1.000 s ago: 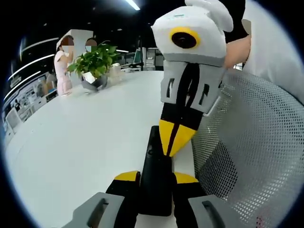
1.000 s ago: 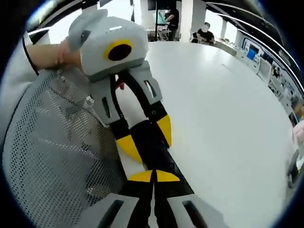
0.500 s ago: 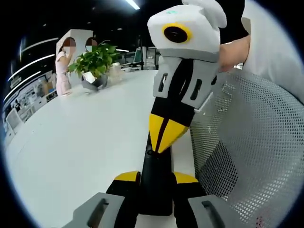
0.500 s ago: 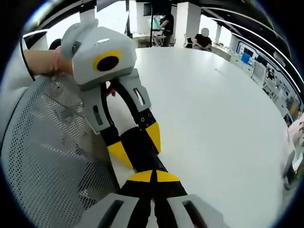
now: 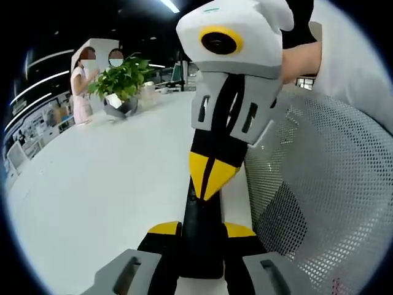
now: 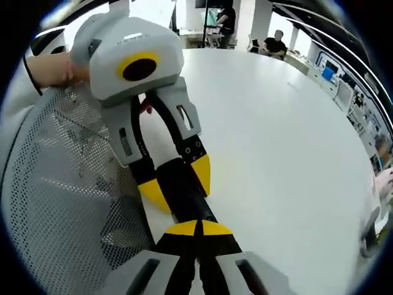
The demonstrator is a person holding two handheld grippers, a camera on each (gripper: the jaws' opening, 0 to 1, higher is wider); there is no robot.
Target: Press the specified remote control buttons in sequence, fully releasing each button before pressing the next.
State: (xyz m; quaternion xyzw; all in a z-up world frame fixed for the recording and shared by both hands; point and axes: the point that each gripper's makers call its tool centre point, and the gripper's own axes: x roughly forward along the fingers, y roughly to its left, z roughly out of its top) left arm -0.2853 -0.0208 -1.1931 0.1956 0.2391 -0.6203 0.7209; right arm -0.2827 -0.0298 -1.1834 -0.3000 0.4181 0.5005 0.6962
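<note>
Clamping the slim black remote control (image 5: 201, 236) between its yellow-tipped fingers (image 5: 164, 228), the left gripper (image 5: 201, 230) holds it over the white bench (image 5: 110, 178). The right gripper (image 6: 198, 228), fingers together, touches its tips to the remote's top face beside a grey mesh chair back (image 5: 325, 190).

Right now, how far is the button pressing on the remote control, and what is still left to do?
Done: the left tongs clamp the black remote control at the white table edge. In hand: the right tongs, shut to a point, rest their yellow tips on its upper face, apparently pressing. Which button, and how many presses are finished, cannot be told. Left: release fully, then any remaining presses.
</note>
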